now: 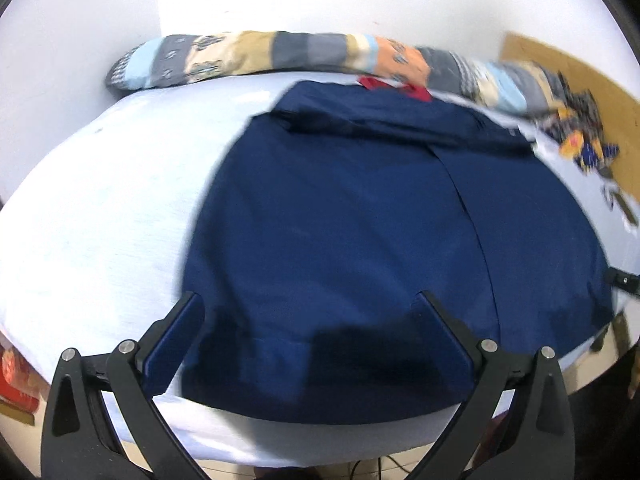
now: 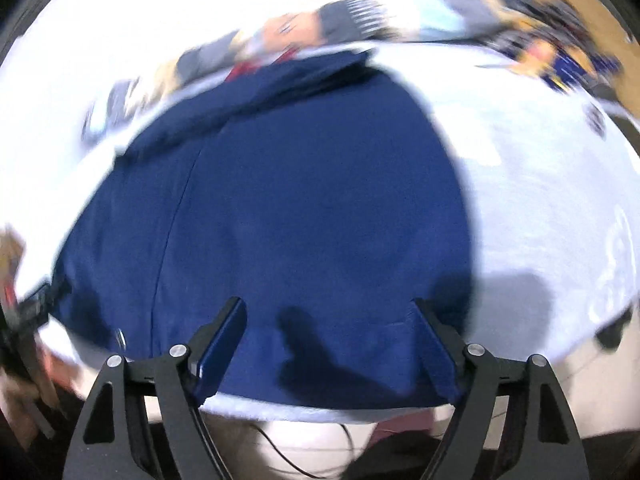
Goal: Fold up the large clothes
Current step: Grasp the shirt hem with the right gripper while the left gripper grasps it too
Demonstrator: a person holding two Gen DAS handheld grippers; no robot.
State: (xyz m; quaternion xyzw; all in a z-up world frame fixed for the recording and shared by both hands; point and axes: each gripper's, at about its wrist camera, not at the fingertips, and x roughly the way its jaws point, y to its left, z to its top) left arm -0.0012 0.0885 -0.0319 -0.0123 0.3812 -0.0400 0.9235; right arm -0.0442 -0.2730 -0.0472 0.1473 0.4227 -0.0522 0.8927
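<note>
Left wrist view: your left gripper (image 1: 308, 312) stands with jaws apart over the near hem of the navy garment (image 1: 360, 208), gripping nothing. The garment lies flat on the white bed (image 1: 100, 208); a patterned quilt (image 1: 280, 54) runs along its far edge.

Right wrist view, blurred: your right gripper (image 2: 330, 316) is likewise spread wide over the hem, empty. White sheet lies to the right.
</note>
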